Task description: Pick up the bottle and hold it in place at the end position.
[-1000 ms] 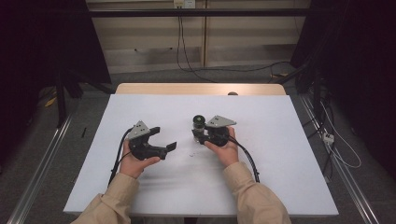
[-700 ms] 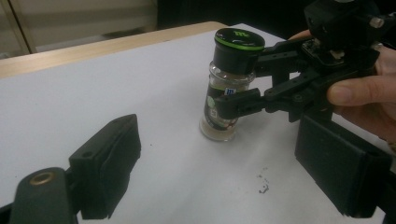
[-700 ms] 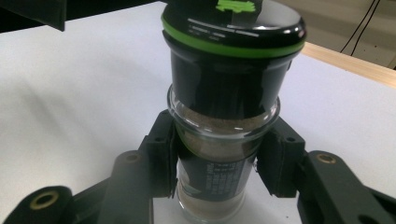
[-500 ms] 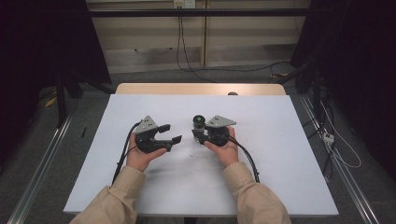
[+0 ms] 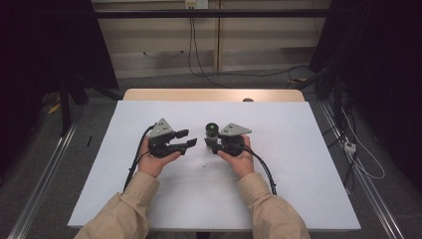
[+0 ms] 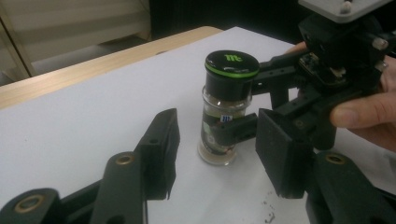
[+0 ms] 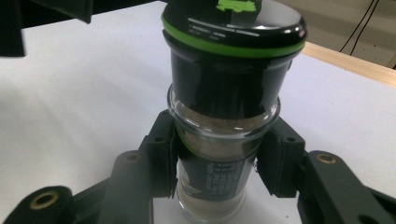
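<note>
Left tool (image 5: 185, 139) has neared the spice jar (image 6: 227, 107), jaws just narrowing but apart; right tool (image 5: 213, 143) clamps its glass. A glancing contact risks tipping it.

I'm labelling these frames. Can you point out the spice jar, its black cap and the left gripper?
spice jar (image 6: 219, 135): left gripper view, glass body.
black cap (image 7: 233, 21): right gripper view, top face.
left gripper (image 5: 183, 138): high view, between fingertips.

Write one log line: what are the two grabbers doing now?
right gripper: shut on black-capped glass spice jar | left gripper: jaws just closing, nothing between, aimed at jar | jar: upright
</note>
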{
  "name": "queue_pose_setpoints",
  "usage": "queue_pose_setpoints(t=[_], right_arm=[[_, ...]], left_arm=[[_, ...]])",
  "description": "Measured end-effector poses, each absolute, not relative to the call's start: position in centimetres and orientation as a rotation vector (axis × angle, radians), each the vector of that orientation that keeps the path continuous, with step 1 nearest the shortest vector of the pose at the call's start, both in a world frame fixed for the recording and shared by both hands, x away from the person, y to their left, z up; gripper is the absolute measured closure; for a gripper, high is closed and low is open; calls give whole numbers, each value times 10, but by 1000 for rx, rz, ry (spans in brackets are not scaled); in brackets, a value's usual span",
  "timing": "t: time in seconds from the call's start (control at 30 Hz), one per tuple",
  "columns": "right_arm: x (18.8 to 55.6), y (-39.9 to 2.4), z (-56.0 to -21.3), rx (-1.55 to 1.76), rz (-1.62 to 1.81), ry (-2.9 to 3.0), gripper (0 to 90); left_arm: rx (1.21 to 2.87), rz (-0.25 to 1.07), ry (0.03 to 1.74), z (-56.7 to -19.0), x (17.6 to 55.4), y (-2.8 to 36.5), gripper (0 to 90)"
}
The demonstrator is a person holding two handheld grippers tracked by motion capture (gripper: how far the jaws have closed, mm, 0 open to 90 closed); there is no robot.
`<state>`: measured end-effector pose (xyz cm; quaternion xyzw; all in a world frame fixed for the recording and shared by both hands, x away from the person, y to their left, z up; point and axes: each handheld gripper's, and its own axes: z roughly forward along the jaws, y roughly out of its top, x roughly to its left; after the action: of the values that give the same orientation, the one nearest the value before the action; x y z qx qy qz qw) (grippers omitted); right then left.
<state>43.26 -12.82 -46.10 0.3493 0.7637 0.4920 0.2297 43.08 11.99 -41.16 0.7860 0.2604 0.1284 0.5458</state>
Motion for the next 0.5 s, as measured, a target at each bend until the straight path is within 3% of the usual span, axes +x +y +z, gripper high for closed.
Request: queue_pose_setpoints(t=[0.5], right_arm=[[432,-128,-461,959,1352,2102,535]], left_arm=[[1915,247,625,-410,443,111,725]])
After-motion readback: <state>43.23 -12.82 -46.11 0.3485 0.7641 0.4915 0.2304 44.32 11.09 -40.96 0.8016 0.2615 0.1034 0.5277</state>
